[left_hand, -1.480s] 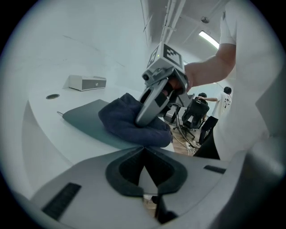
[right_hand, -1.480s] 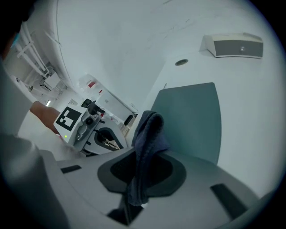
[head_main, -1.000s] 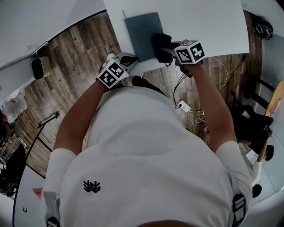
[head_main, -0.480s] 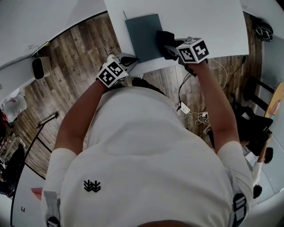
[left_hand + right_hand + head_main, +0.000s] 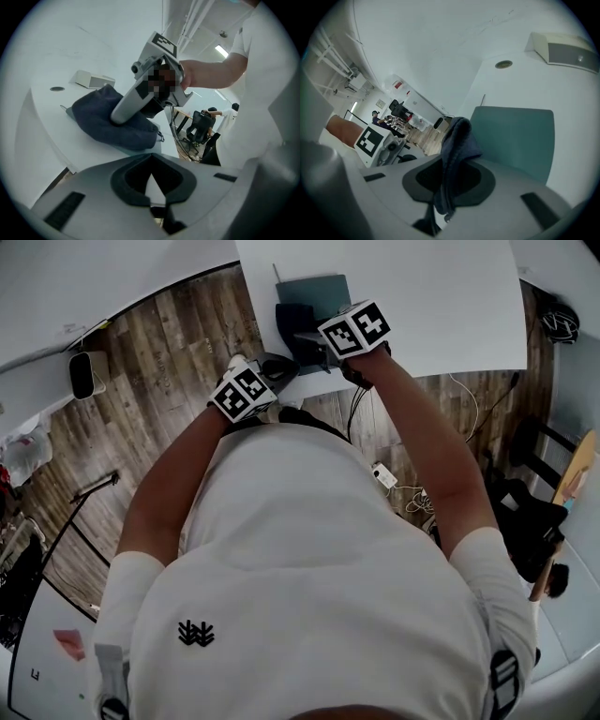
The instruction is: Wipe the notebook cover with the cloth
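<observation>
Resting on notebook [image 5: 520,136], cloth [image 5: 457,140] between right gripper [image 5: 443,197] fingers [image 5: 485,187].

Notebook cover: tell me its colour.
The notebook cover is plain teal, with no pattern; it shows best in the right gripper view.

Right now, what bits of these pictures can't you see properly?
- Notebook, head view: its near part is under the cloth and the right hand-held gripper.
- Notebook, left gripper view: almost all covered by the cloth.
- Notebook, right gripper view: near edge hidden behind the gripper's body and the gripped cloth.
- Small box, right gripper view: cut off by the picture's edge.
</observation>
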Available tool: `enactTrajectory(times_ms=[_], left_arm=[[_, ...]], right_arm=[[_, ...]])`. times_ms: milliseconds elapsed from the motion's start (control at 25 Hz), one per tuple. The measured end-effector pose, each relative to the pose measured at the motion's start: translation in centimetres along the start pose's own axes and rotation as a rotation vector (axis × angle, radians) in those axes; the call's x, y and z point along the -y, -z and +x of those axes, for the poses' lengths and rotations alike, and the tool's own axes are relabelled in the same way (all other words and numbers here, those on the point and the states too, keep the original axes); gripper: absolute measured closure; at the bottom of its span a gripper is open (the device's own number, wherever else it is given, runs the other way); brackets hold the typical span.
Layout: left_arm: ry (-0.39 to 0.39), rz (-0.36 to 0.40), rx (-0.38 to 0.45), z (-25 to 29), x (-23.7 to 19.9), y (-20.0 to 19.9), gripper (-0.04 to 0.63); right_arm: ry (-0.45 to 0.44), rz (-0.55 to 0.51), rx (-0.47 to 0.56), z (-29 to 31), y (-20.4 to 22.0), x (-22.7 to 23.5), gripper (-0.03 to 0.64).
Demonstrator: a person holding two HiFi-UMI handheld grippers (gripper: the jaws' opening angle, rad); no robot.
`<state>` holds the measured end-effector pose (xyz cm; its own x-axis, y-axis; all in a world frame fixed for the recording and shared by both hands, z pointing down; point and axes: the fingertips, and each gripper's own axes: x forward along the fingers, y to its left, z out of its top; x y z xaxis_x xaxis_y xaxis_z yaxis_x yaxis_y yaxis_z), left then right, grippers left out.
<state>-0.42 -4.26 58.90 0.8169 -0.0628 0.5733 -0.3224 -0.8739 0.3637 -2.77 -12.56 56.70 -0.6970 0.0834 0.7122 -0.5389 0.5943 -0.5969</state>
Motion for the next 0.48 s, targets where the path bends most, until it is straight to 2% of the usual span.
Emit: enactTrajectory(times_ms=[480], left_arm=[[-0.006, -0.009, -0.009, 0.0, 0.0, 0.3, 0.589]], right_arm=[[0.082, 0.031, -0.019, -2.8, 1.6, 5.0, 0.571]])
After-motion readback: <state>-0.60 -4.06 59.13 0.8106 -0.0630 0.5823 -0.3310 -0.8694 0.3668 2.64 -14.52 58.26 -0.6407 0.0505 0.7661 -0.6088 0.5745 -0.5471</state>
